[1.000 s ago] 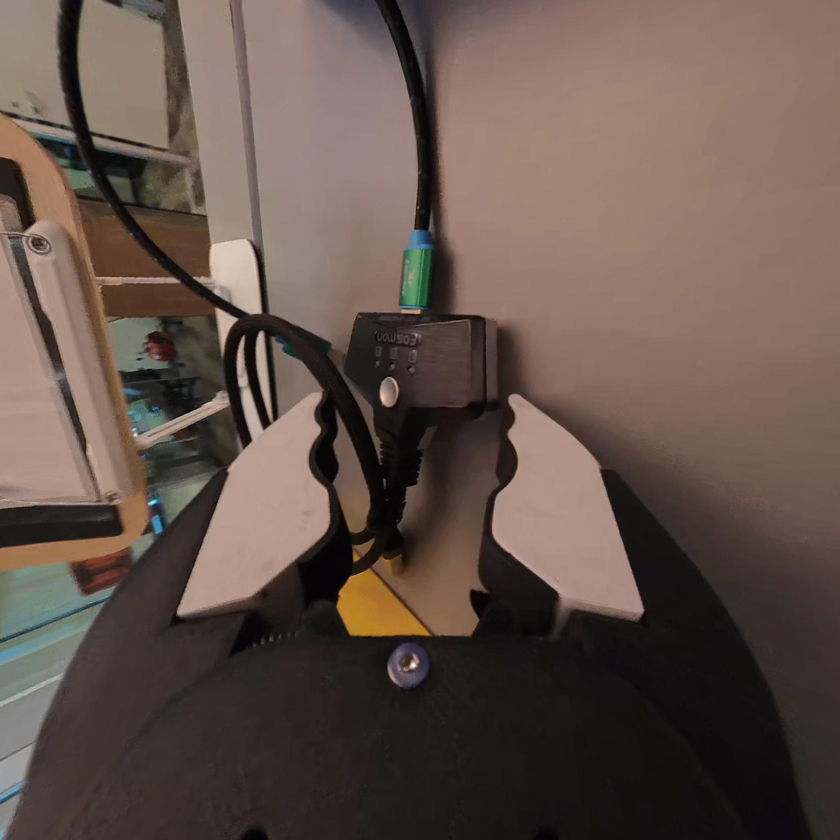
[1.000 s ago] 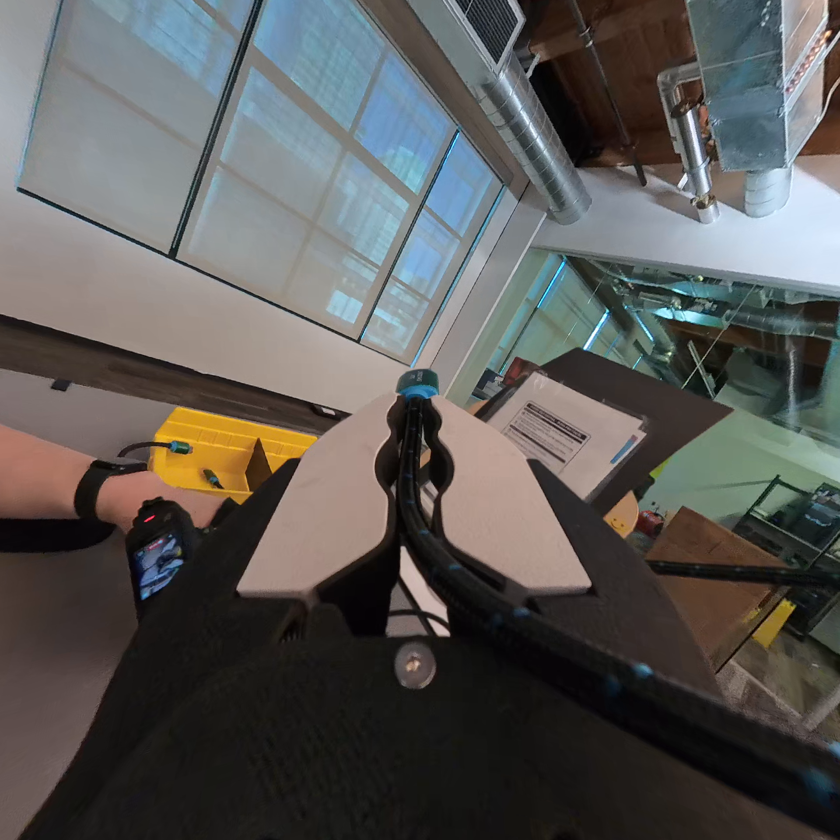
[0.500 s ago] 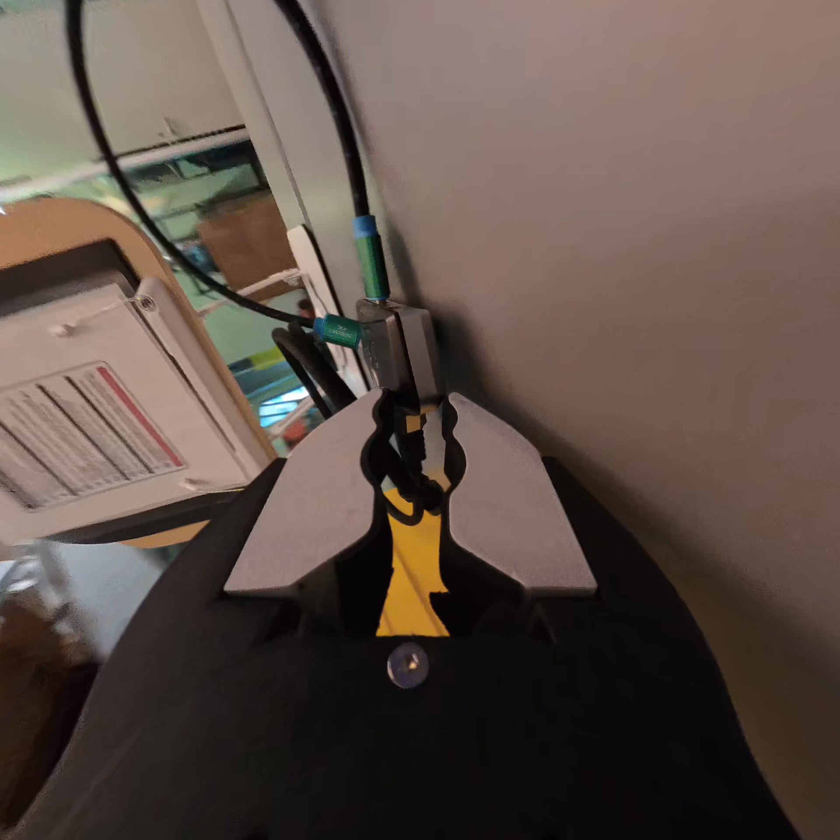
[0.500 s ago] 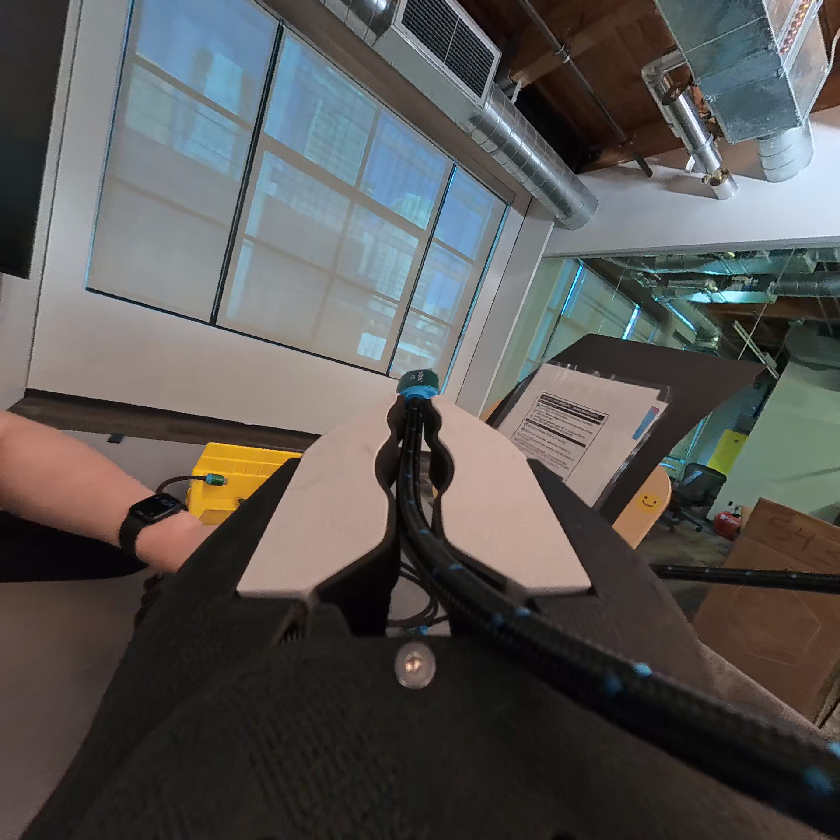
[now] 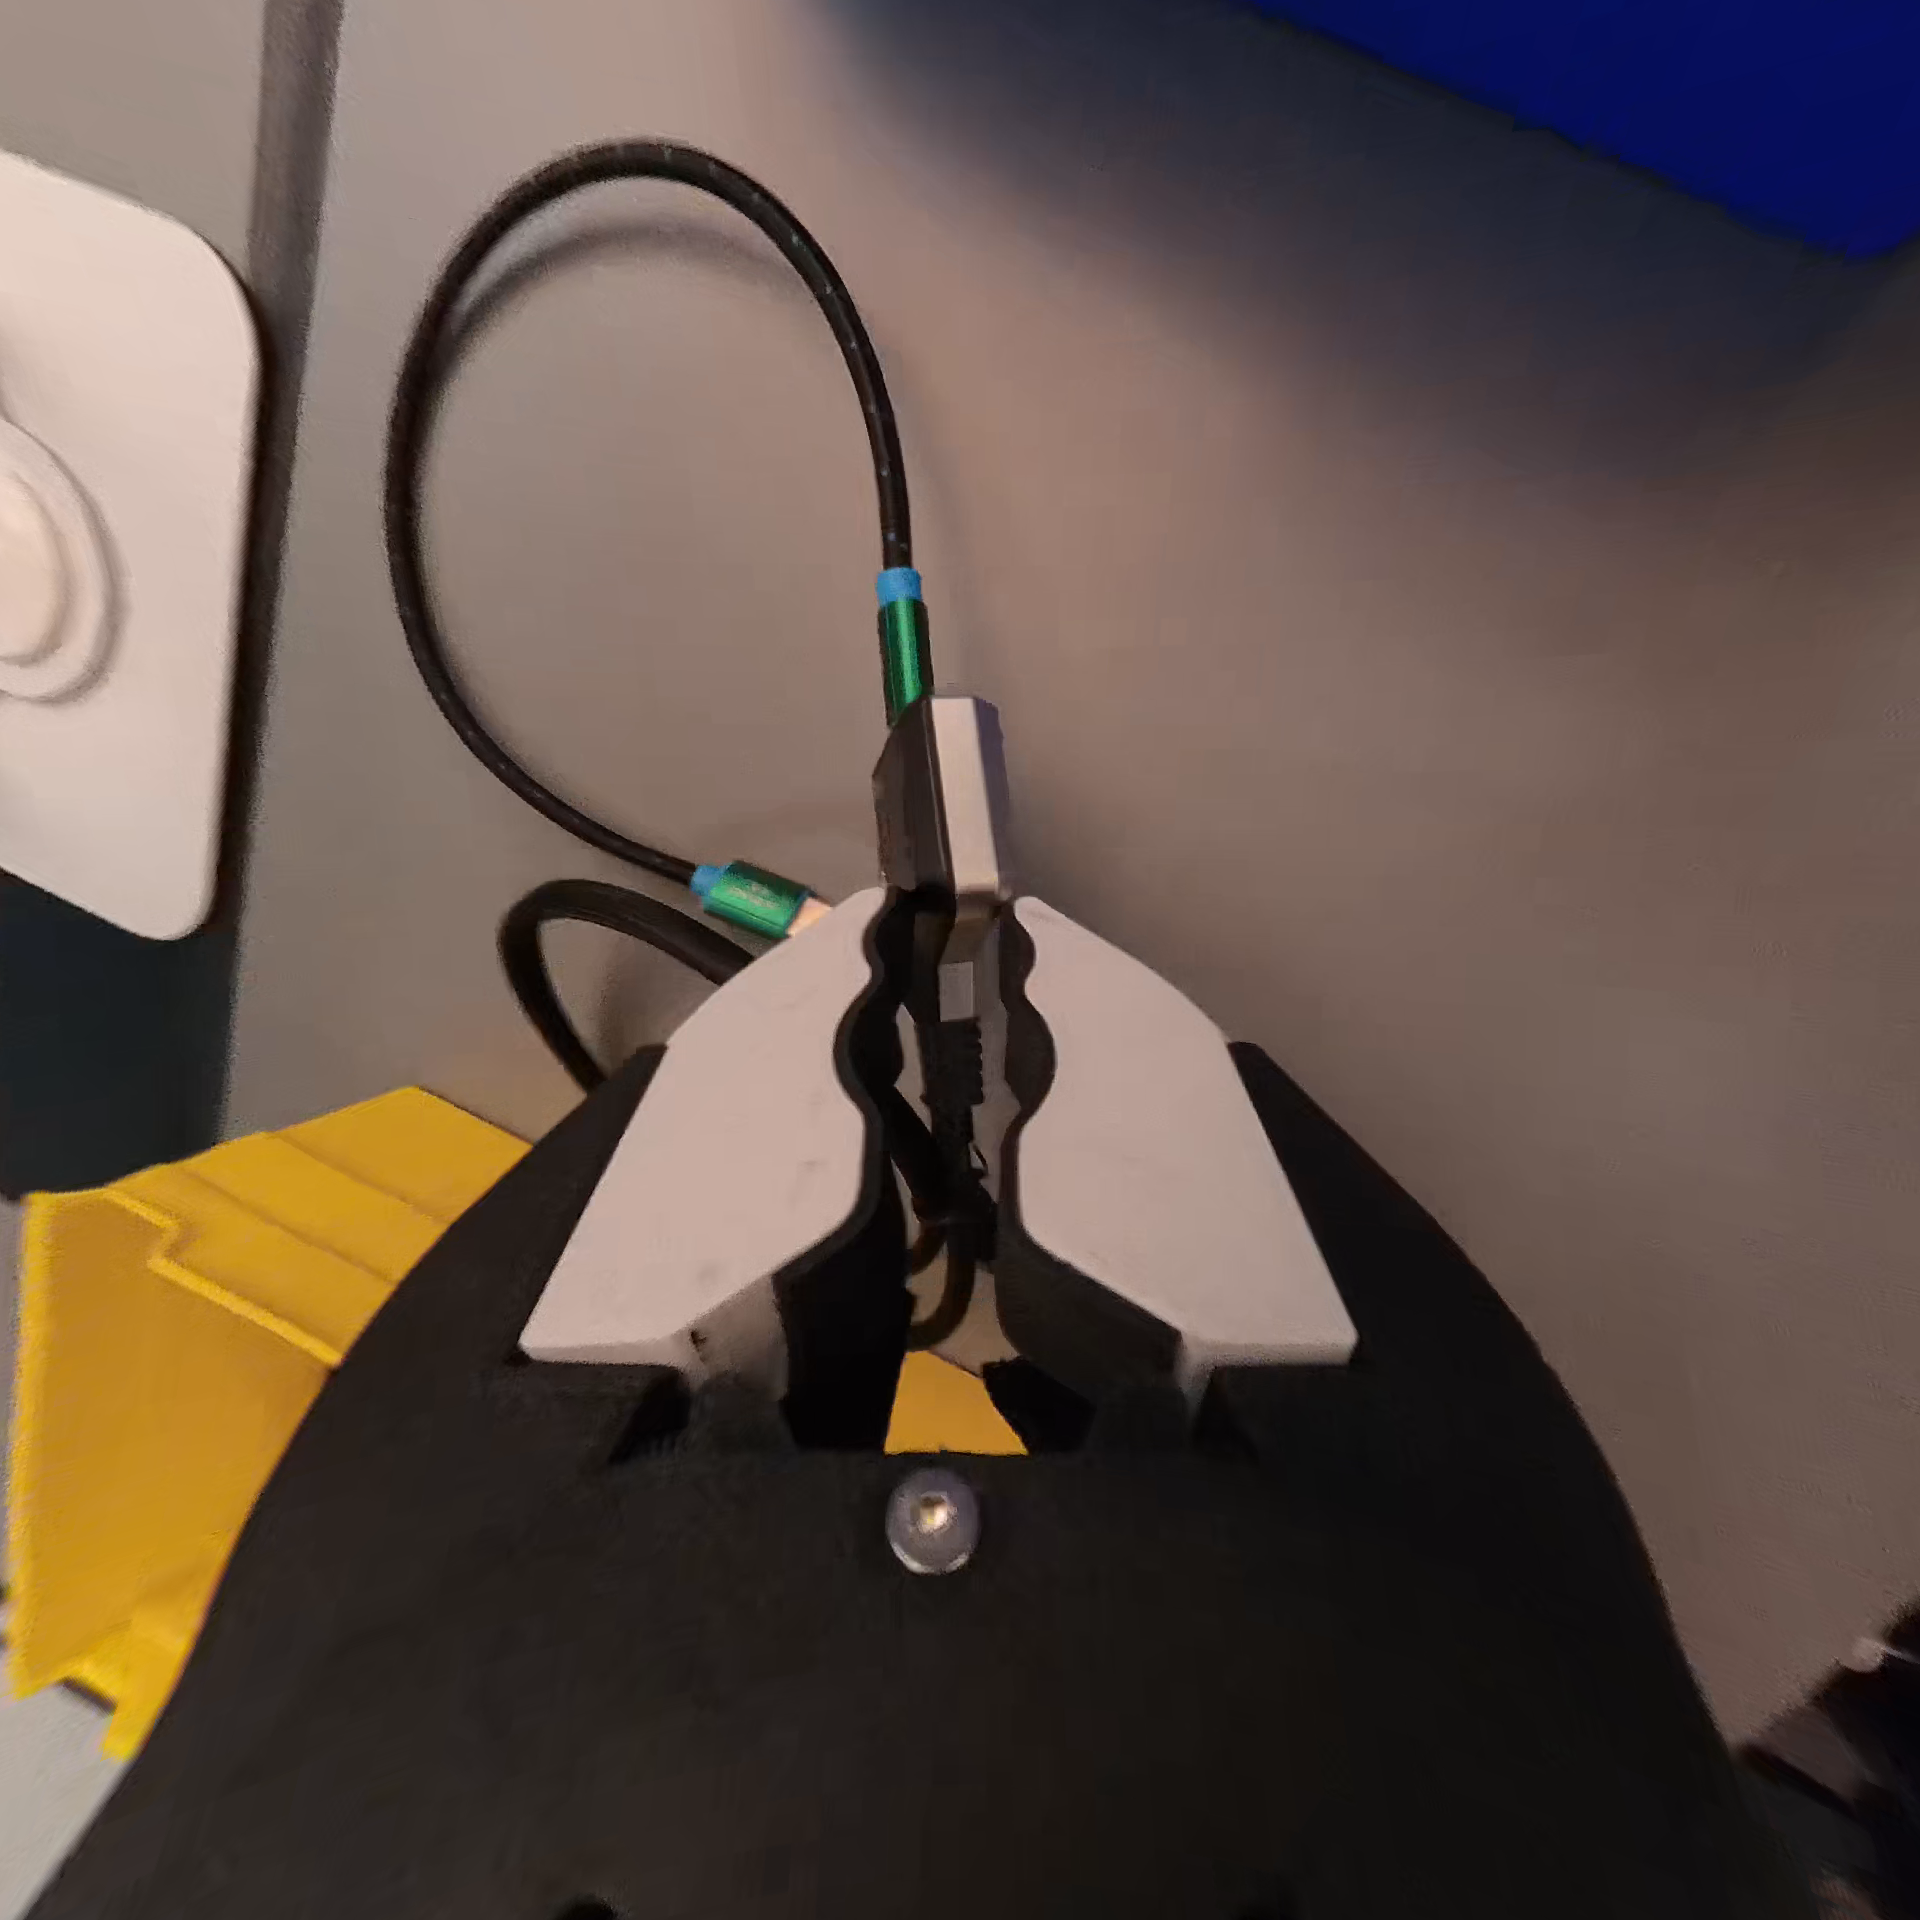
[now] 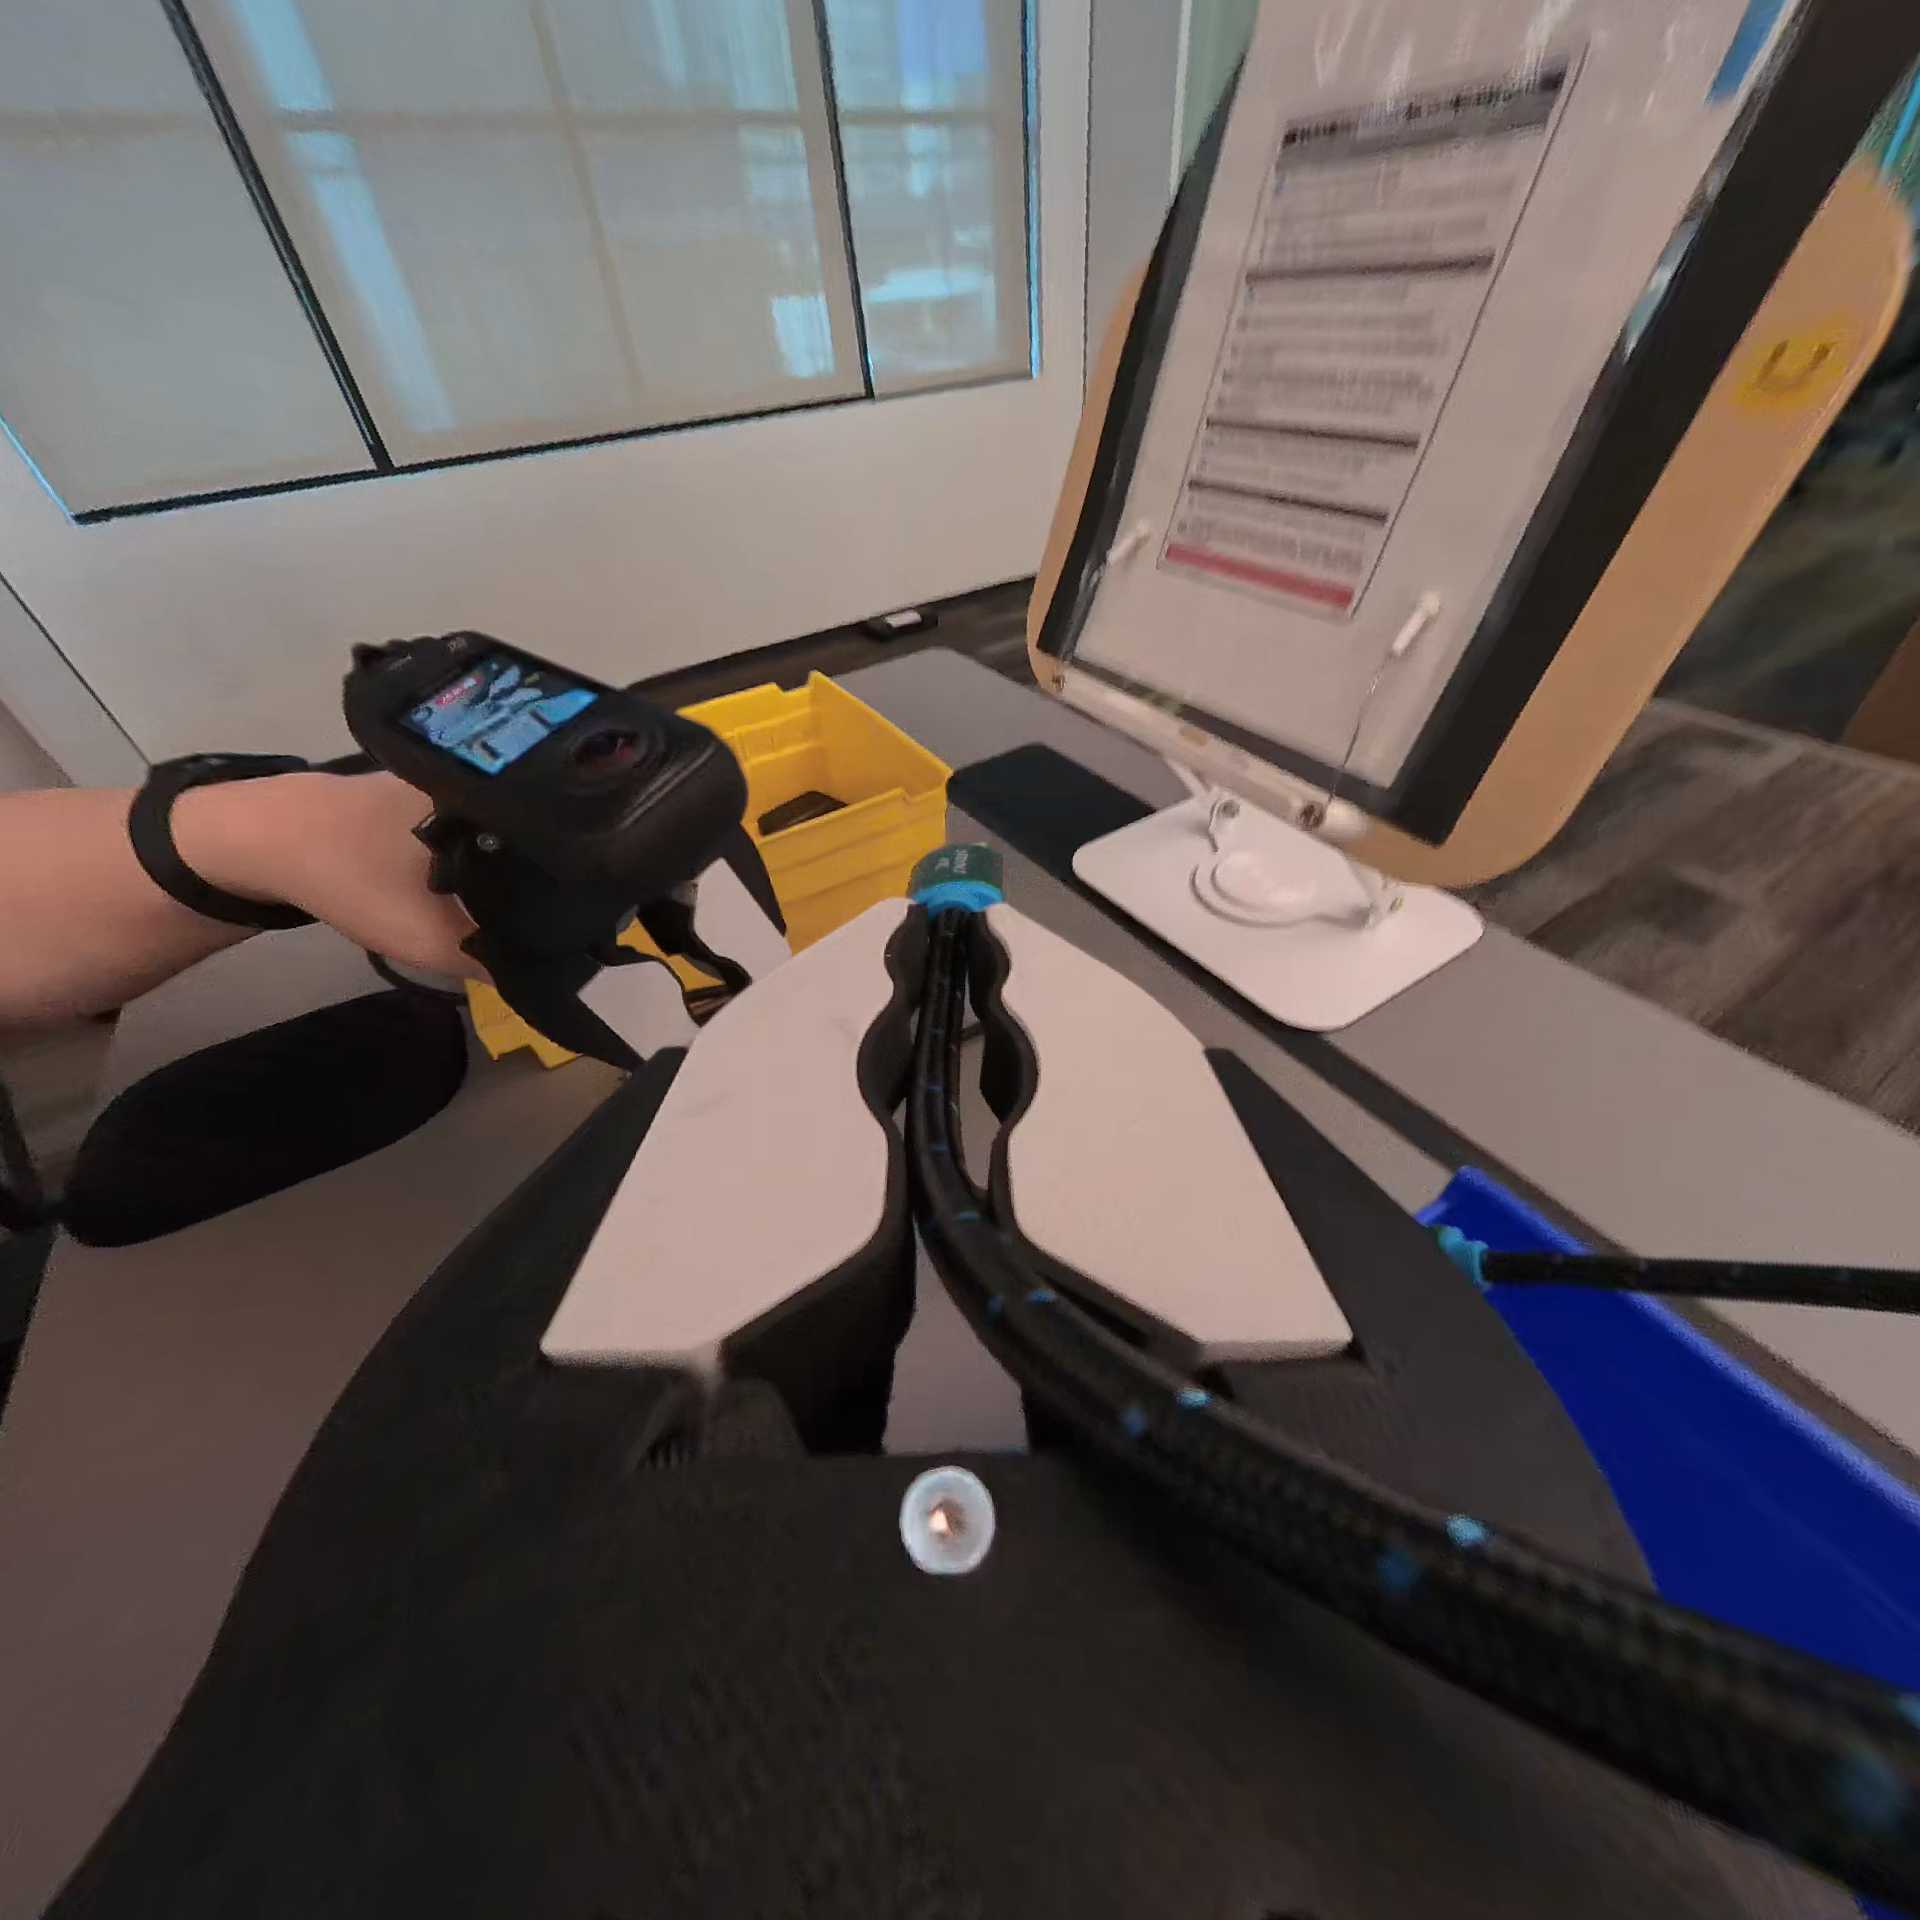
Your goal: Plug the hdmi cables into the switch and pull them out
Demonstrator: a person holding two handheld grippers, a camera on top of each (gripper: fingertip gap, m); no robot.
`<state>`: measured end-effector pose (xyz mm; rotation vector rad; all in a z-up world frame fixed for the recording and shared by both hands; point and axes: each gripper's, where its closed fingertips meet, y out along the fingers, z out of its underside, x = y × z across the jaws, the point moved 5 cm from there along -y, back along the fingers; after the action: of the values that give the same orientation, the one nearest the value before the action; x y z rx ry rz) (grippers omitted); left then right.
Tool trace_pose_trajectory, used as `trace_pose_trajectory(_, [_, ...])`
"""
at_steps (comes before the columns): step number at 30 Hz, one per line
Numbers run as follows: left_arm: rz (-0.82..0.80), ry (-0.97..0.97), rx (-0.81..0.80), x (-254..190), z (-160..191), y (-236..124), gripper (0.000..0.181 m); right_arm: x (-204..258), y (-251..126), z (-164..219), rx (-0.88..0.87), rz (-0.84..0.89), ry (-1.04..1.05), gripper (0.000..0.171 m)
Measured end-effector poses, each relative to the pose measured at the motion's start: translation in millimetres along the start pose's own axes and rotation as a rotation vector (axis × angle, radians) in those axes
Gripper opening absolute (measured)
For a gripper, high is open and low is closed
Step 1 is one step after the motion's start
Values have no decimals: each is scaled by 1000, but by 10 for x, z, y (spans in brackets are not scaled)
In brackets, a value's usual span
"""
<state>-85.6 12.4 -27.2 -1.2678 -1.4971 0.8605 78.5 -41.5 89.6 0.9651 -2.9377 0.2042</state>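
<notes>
In the left wrist view my left gripper (image 5: pixel 940 920) is shut on the lower end of the switch (image 5: pixel 951 800), a small grey and black box seen edge-on above the grey table (image 5: pixel 1351 727). A green plug (image 5: pixel 902 649) with a blue collar sits in the switch's far end, and its black cable (image 5: pixel 436 436) loops round to a second green plug (image 5: pixel 753 896) beside my left fingertip. In the right wrist view my right gripper (image 6: pixel 945 920) is shut on a black braided HDMI cable (image 6: pixel 940 1049). That cable's green and blue plug (image 6: pixel 954 868) sticks out past the fingertips.
A yellow bin (image 6: pixel 842 769) (image 5: pixel 187 1299) stands on the table behind the left gripper, which a person's hand (image 6: pixel 312 883) holds. A white-footed sign stand (image 6: pixel 1278 914) is at the right. A blue bin (image 6: pixel 1683 1423) with another black cable (image 6: pixel 1683 1276) sits at the near right. Some 20 centimeters of space lies between my two pairs of fingers.
My left gripper closed from open onto the switch and turned with it. The right wrist view swung down from the windows and ceiling to the table, with the cable still held.
</notes>
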Motion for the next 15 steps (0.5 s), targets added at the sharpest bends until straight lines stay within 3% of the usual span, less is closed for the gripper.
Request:
trace_pose_trajectory(1, [36,-35,17,29,29,17,15,-8,81,38,21,21,32,9])
trace_pose_trajectory(5, [107,-147,-11,126,68,23,15,0,452,174,36,154,118,9])
trace_pose_trajectory(15, [209,-247,-79,300,181,16,14,190,1138,755,-73,280,195,8])
